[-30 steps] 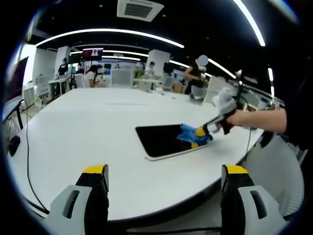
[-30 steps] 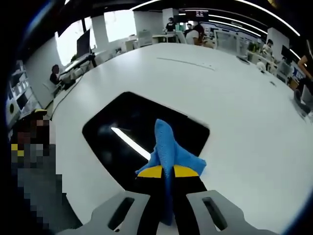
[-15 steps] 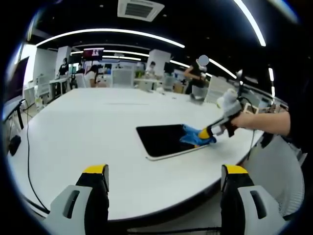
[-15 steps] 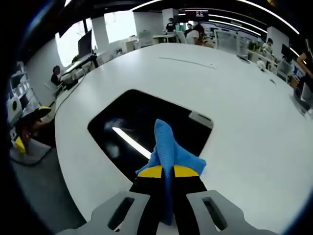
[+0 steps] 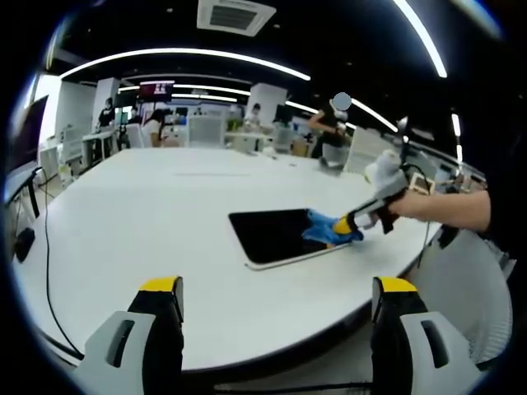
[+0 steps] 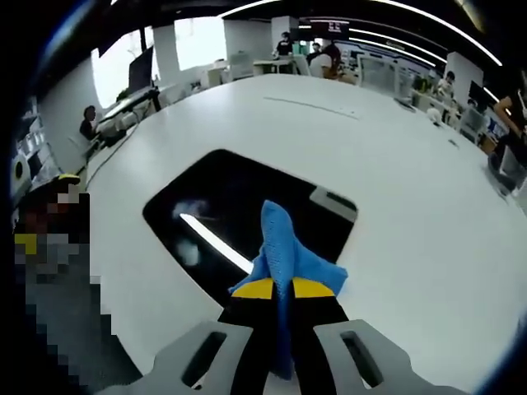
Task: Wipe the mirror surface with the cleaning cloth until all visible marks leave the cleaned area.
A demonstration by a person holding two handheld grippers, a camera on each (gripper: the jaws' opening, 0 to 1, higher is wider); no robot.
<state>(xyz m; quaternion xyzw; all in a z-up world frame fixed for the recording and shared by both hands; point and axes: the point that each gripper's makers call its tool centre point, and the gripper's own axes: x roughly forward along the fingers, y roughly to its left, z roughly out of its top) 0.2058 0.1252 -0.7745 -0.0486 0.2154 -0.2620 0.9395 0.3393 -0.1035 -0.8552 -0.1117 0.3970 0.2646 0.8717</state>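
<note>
Right gripper [image 6: 282, 290] clamped on blue cloth [image 6: 284, 251], cloth pointing across mirror [image 6: 239, 218]; left gripper [image 5: 276, 288] apart

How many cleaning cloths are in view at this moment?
1. A single blue cleaning cloth is clamped in the right gripper and rests on the near end of the dark mirror on the white table. The left gripper view shows the same cloth.

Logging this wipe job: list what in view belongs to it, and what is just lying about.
Job:
mirror, flat on the white table
blue cloth, on the mirror
right gripper, clamping the cloth

Lying about:
left gripper, open, off the table
black cable
far desks
</note>
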